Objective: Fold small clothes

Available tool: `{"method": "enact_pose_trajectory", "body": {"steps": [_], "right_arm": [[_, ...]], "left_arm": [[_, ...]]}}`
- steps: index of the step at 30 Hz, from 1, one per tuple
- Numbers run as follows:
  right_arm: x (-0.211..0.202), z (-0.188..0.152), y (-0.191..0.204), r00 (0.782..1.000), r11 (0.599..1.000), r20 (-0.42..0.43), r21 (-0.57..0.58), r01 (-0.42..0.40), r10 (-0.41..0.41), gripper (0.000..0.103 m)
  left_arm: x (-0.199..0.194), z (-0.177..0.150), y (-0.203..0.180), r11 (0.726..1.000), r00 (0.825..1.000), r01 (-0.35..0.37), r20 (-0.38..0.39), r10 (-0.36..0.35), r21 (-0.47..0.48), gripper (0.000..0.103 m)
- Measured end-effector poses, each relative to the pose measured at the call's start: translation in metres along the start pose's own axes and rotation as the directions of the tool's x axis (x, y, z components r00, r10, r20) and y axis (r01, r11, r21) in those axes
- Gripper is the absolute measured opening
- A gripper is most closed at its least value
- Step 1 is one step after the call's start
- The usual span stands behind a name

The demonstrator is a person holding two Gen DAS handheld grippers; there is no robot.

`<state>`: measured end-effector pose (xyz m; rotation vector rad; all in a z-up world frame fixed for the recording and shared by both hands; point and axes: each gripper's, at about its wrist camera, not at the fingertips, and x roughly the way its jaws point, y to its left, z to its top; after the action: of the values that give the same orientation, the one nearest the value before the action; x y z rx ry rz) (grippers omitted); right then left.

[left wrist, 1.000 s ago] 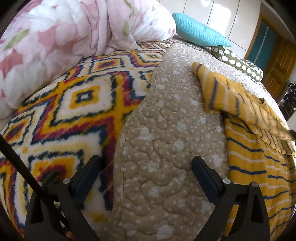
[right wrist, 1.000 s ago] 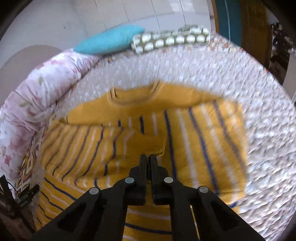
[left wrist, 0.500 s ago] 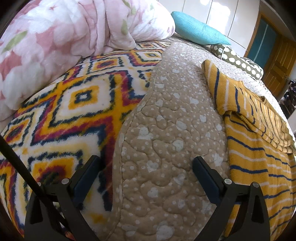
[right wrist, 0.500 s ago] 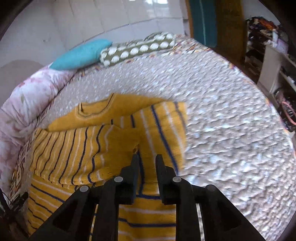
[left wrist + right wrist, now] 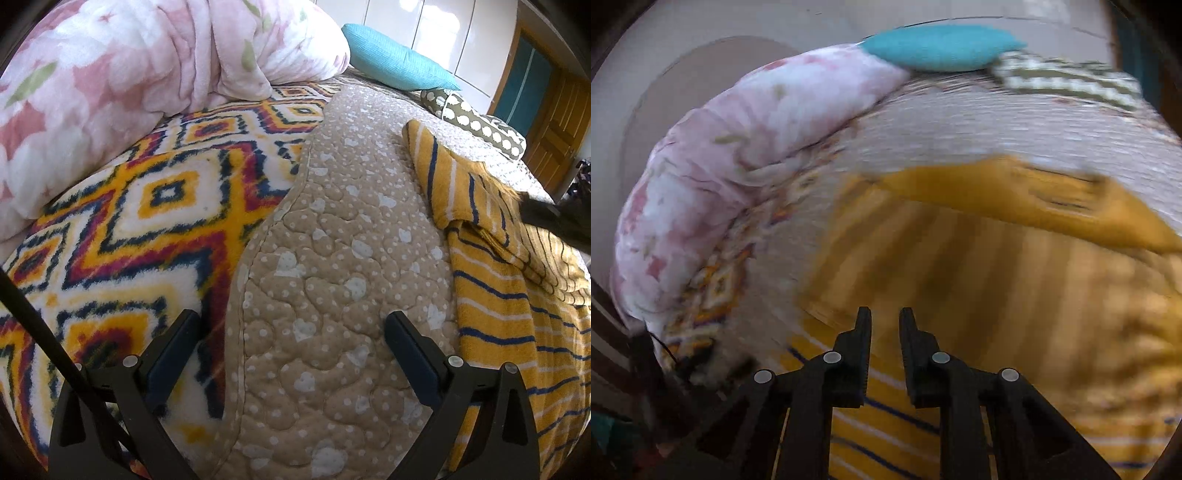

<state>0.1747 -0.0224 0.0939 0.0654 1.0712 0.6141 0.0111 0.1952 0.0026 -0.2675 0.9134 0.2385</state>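
Note:
A small yellow sweater with navy and white stripes (image 5: 495,280) lies on the beige quilted bedspread (image 5: 343,229), with one sleeve folded across its body. In the right wrist view the sweater (image 5: 997,266) is blurred by motion. My left gripper (image 5: 291,332) is open wide and empty, low over the bedspread to the left of the sweater. My right gripper (image 5: 885,321) hovers over the sweater's lower left part, its jaws a narrow gap apart with nothing between them. A dark blurred shape at the right edge of the left wrist view (image 5: 554,221) looks like the right gripper.
A pink floral duvet (image 5: 129,81) is piled at the left. A bright diamond-pattern blanket (image 5: 147,206) lies beside the bedspread. A teal pillow (image 5: 395,62) and a green dotted pillow (image 5: 476,122) sit at the head. A wooden door (image 5: 554,129) is behind.
My right gripper let go of the sleeve, opened slightly and swung left over the sweater. The sleeve now lies folded on the body. My left gripper stayed put.

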Motion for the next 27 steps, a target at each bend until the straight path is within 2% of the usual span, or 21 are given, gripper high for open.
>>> {"method": "enact_pose_trajectory", "body": {"steps": [2, 4, 6, 8, 10, 11, 12, 13, 16, 18, 19, 20, 21, 22, 23, 24, 25, 27], "right_arm": [[0.033, 0.009, 0.01, 0.999, 0.999, -0.042, 0.033, -0.019, 0.02, 0.017], [0.067, 0.008, 0.008, 0.99, 0.993, -0.124, 0.103, -0.051, 0.064, 0.017], [0.071, 0.004, 0.01, 0.993, 0.992, -0.105, 0.118, -0.047, 0.06, 0.02], [0.056, 0.003, 0.015, 0.994, 0.995, -0.087, 0.079, -0.054, 0.061, 0.021], [0.035, -0.001, 0.013, 0.997, 0.998, -0.06, 0.046, -0.047, 0.05, 0.034], [0.021, -0.002, 0.006, 0.999, 0.999, -0.033, 0.04, -0.028, 0.029, 0.047], [0.004, -0.006, -0.007, 1.0, 0.999, 0.001, 0.044, -0.004, 0.004, 0.052], [-0.011, -0.009, -0.023, 0.999, 0.998, 0.024, 0.06, 0.026, -0.027, 0.052], [-0.051, -0.019, -0.096, 0.993, 0.979, 0.022, 0.173, 0.107, -0.112, 0.052], [-0.071, -0.032, -0.149, 0.984, 0.946, -0.009, 0.273, 0.176, -0.18, 0.052], [-0.086, -0.044, -0.188, 0.978, 0.916, -0.028, 0.345, 0.205, -0.208, 0.049], [-0.095, -0.049, -0.207, 0.983, 0.907, -0.019, 0.382, 0.175, -0.182, 0.025], [-0.11, -0.057, -0.23, 0.986, 0.887, -0.007, 0.434, 0.155, -0.169, 0.012], [-0.131, -0.068, -0.25, 0.976, 0.855, 0.004, 0.484, 0.187, -0.216, 0.013], [-0.15, -0.076, -0.261, 0.955, 0.822, 0.002, 0.509, 0.255, -0.298, 0.021], [-0.175, -0.088, -0.271, 0.925, 0.793, 0.013, 0.52, 0.317, -0.379, 0.041], [-0.189, -0.097, -0.275, 0.92, 0.792, 0.033, 0.521, 0.318, -0.391, 0.046], [-0.218, -0.121, -0.282, 0.925, 0.801, 0.067, 0.526, 0.286, -0.375, 0.047]], "left_arm": [[0.0, 0.0, 0.001, 1.0, 1.0, 0.003, 0.001, -0.003, -0.001, 0.099], [0.001, -0.001, 0.001, 1.0, 1.0, 0.005, 0.002, -0.005, -0.001, 0.099], [0.001, 0.0, 0.001, 1.0, 1.0, 0.006, 0.002, -0.006, -0.001, 0.1], [0.001, 0.0, 0.001, 1.0, 1.0, 0.005, 0.002, -0.005, -0.001, 0.1], [0.001, 0.0, 0.002, 1.0, 1.0, 0.008, 0.002, -0.008, -0.001, 0.1], [0.001, 0.0, 0.002, 1.0, 1.0, 0.007, 0.001, -0.007, 0.0, 0.1], [0.001, 0.0, 0.002, 1.0, 1.0, 0.005, 0.0, -0.005, 0.001, 0.1], [0.0, 0.0, 0.002, 1.0, 1.0, 0.004, -0.001, -0.004, 0.002, 0.1], [0.001, 0.0, 0.001, 1.0, 1.0, 0.0, -0.003, 0.0, 0.006, 0.1], [0.001, 0.0, 0.0, 1.0, 1.0, -0.002, -0.005, 0.002, 0.008, 0.1], [0.001, 0.0, 0.0, 1.0, 1.0, -0.004, -0.006, 0.004, 0.009, 0.1], [0.001, 0.0, 0.0, 1.0, 1.0, -0.007, -0.007, 0.007, 0.011, 0.1], [0.001, 0.0, -0.001, 1.0, 1.0, -0.009, -0.009, 0.01, 0.012, 0.1], [0.002, 0.001, -0.001, 1.0, 1.0, -0.011, -0.011, 0.011, 0.014, 0.1], [0.002, 0.001, -0.001, 1.0, 1.0, -0.012, -0.011, 0.012, 0.014, 0.1], [0.001, 0.001, 0.0, 1.0, 1.0, -0.013, -0.01, 0.013, 0.015, 0.1], [0.001, 0.001, 0.0, 1.0, 1.0, -0.01, -0.009, 0.01, 0.014, 0.1], [0.0, 0.0, 0.0, 1.0, 1.0, -0.005, -0.003, 0.005, 0.013, 0.1]]}}
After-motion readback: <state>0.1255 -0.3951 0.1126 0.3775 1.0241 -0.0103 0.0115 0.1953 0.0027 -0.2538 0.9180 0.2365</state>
